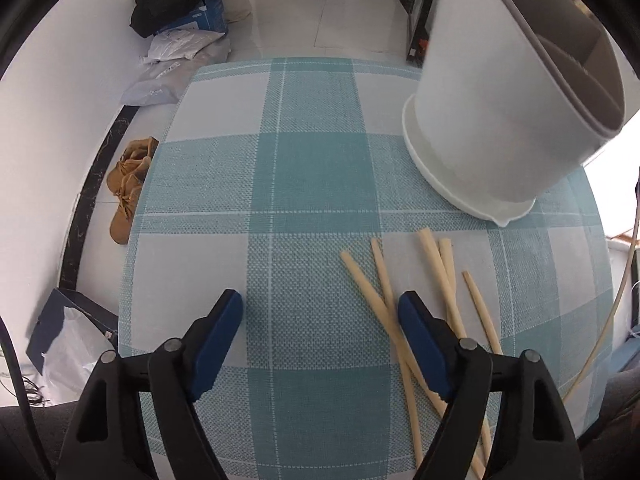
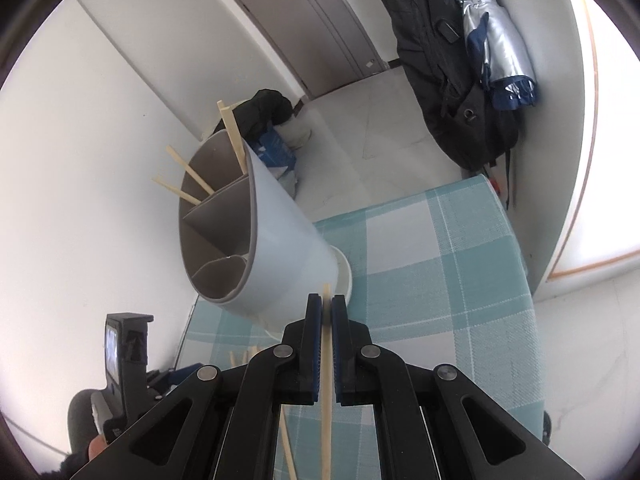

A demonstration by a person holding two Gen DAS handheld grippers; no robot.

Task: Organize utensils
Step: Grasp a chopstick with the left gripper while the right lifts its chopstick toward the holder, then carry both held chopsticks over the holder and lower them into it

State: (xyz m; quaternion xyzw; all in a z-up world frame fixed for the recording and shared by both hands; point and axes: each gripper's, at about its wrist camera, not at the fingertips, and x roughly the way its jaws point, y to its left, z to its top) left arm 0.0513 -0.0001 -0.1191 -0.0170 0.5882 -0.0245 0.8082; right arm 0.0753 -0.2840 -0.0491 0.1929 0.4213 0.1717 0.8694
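The right tongs [image 2: 326, 308] pinch one thin wooden chopstick [image 2: 327, 380]; tip it gently into the tall white divided holder [image 2: 280, 248] at ten o'clock. The left tongs [image 1: 320, 312] gape empty.

A home entryway.
A grey door [image 2: 304, 20] stood at top centre, a hung coat [image 2: 436, 60] and umbrella [image 2: 496, 52] upper right; boots [image 1: 128, 188] lay left on tile.

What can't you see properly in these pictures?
- Left wrist view: the chopsticks' lower ends, hidden by the left gripper.
- Right wrist view: the held chopstick's lower end, cut off by the picture edge.
- Right wrist view: the utensil holder's bottom inside, hidden by its dividers.
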